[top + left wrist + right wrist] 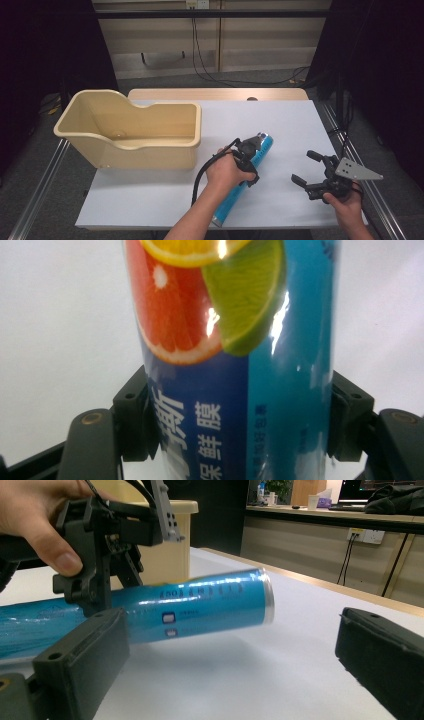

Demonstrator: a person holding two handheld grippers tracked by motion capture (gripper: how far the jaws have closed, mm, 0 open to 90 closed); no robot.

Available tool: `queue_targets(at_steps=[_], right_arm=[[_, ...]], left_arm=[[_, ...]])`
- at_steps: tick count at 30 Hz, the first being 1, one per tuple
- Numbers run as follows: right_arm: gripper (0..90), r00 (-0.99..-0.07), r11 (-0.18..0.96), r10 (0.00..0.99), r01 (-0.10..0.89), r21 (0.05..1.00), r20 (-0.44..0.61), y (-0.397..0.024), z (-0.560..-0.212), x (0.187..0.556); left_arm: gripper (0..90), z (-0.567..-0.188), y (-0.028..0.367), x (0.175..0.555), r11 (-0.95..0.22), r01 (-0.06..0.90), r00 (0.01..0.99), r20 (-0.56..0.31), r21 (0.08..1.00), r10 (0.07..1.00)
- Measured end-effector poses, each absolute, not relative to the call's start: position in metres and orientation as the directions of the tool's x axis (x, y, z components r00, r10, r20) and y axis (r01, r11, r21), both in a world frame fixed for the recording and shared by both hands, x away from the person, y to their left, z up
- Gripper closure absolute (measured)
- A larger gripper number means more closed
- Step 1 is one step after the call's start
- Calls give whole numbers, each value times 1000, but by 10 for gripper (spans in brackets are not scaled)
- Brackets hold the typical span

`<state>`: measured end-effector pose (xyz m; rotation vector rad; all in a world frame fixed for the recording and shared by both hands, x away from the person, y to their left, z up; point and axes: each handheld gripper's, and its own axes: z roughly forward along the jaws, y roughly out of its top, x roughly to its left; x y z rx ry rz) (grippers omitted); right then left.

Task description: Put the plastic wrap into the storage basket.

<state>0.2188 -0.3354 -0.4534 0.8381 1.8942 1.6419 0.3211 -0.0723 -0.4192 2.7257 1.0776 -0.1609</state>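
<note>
A long blue tube (263, 146) printed with citrus slices (235, 365) lies diagonally across the white table top. Its near end reaches the front edge. My left gripper (248, 150) is shut on the tube's upper half, and in the left gripper view both jaw pads (134, 415) press its sides. In the right gripper view the tube (200, 607) shows side-on with its silver end cap, and the left gripper (105, 555) clamps it from above. My right gripper (306, 167) stands open to the tube's right, a short gap away, with nothing between its jaws (230, 670).
A large beige plastic bin (150, 150) stands on the table's left half, its rim (185, 504) behind the left gripper. The white sheet (300, 125) covers the table. Metal rails run along both sides, and cables hang at the back wall.
</note>
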Motion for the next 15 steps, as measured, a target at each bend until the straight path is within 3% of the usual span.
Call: queue_targets(at_steps=[15], right_arm=[[3,-694,88,720,132,987,28,-334,-454,220]], left_arm=[[312,-381,-61,327,-729,655,756,-188,202,627]])
